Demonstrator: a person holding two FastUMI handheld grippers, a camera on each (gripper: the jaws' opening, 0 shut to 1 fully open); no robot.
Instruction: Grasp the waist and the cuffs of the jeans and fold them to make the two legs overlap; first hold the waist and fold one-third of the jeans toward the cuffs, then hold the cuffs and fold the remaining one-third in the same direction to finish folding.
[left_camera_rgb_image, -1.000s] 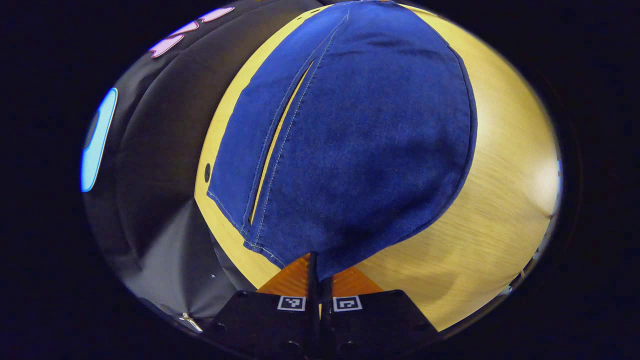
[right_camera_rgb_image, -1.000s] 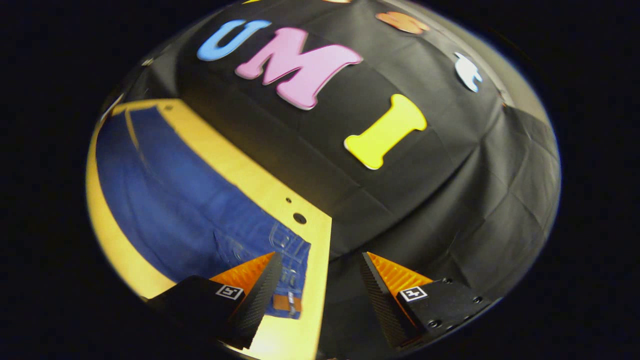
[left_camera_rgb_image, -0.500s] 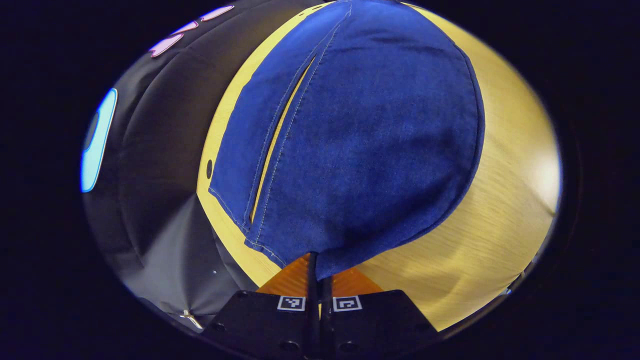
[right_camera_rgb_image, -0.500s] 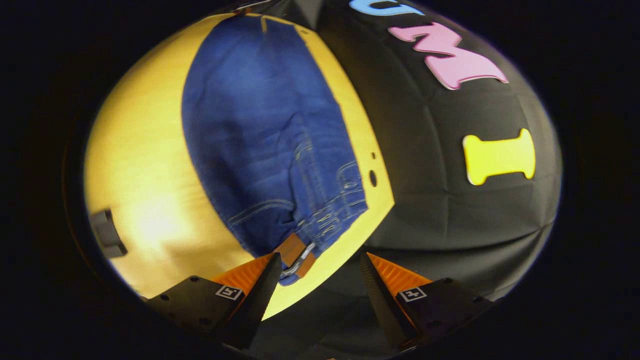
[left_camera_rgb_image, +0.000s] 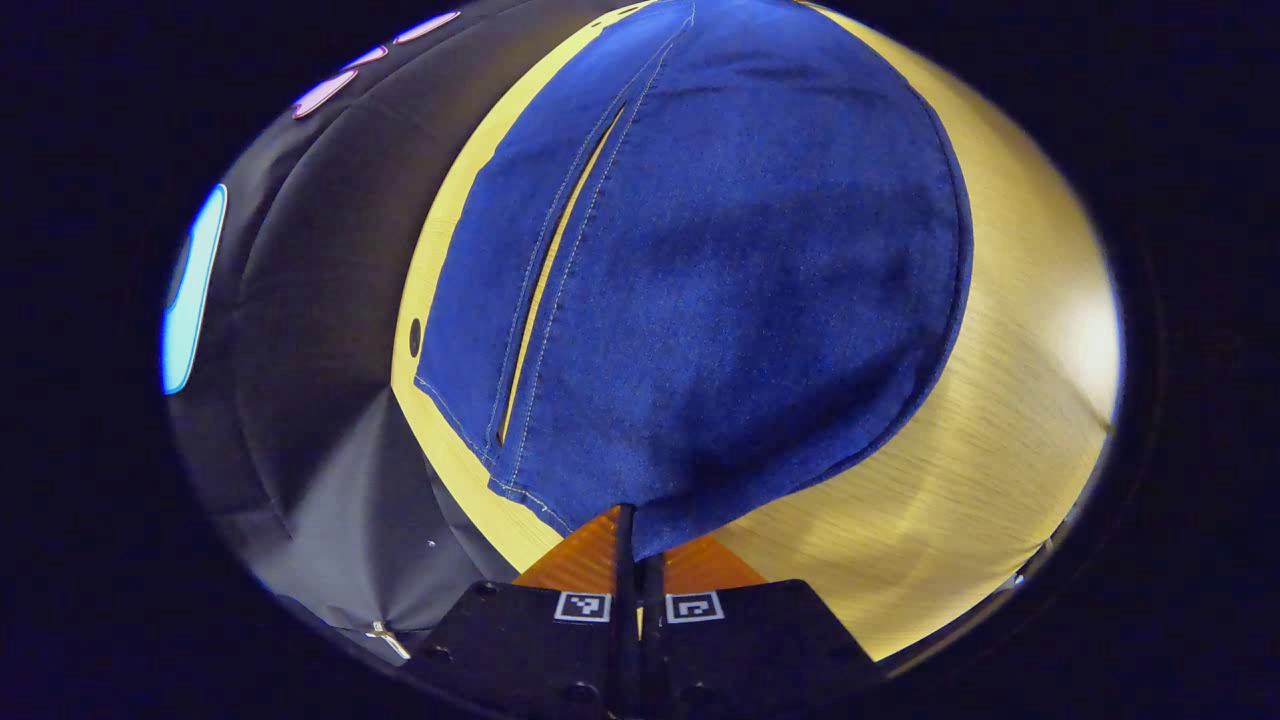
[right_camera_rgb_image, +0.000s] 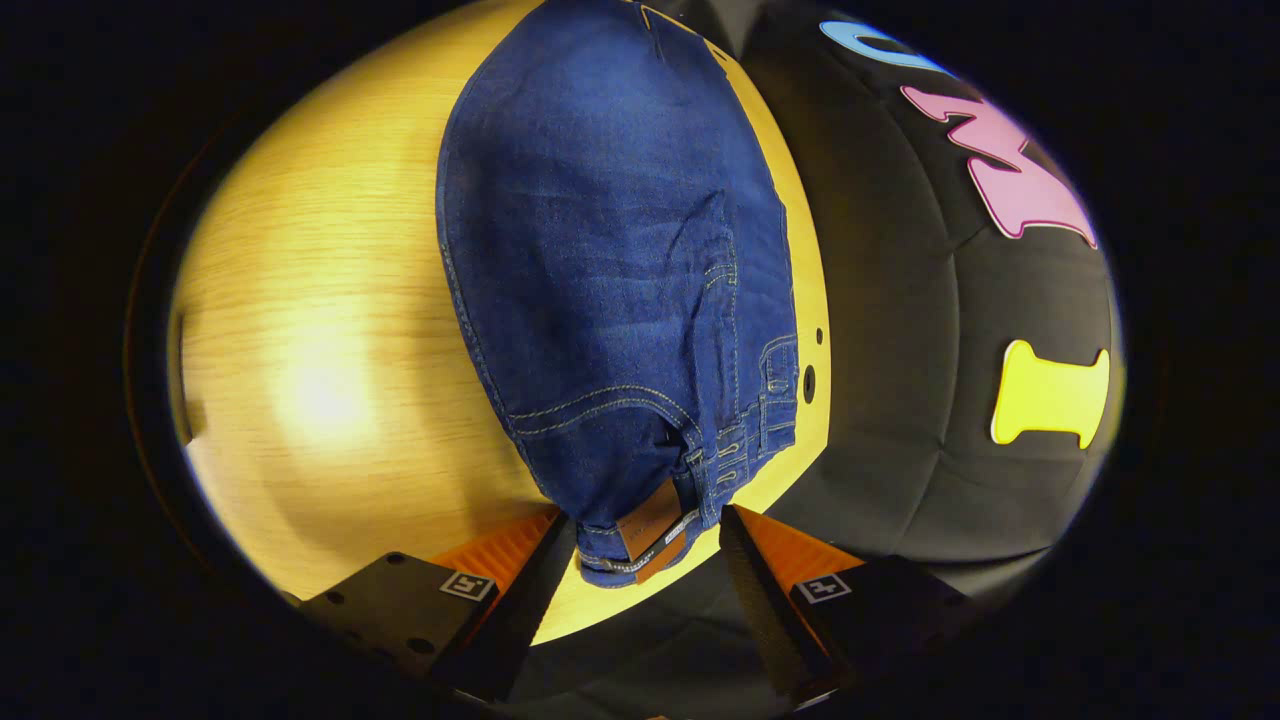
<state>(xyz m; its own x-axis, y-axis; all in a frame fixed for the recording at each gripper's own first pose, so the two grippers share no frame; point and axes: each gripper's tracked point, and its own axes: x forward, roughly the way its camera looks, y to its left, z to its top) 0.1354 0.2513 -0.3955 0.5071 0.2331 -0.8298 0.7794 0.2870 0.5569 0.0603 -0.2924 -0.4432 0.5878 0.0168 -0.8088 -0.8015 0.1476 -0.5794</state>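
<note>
Blue jeans (left_camera_rgb_image: 720, 260) lie lengthwise on a light wooden table (left_camera_rgb_image: 1000, 420). In the left gripper view the cuff end faces me, the two legs side by side with a narrow slit of table between them. My left gripper (left_camera_rgb_image: 634, 520) is shut on the cuff (left_camera_rgb_image: 650, 500) of the nearer, wider leg. In the right gripper view the jeans (right_camera_rgb_image: 610, 250) show their waist end, with a brown leather patch (right_camera_rgb_image: 655, 528) on the waistband. My right gripper (right_camera_rgb_image: 645, 545) is open, and the waistband corner lies between its fingers without being pinched.
The table (right_camera_rgb_image: 320, 330) has bare wood on the side away from the booth wall. Two small round holes (right_camera_rgb_image: 809, 383) sit near the table edge by the waist. Black cloth (right_camera_rgb_image: 920, 380) hangs close behind that edge.
My right gripper swung from facing the wall to facing the jeans and moved up to the waistband, which now lies between its open fingers. The left gripper kept its hold on the cuff.
</note>
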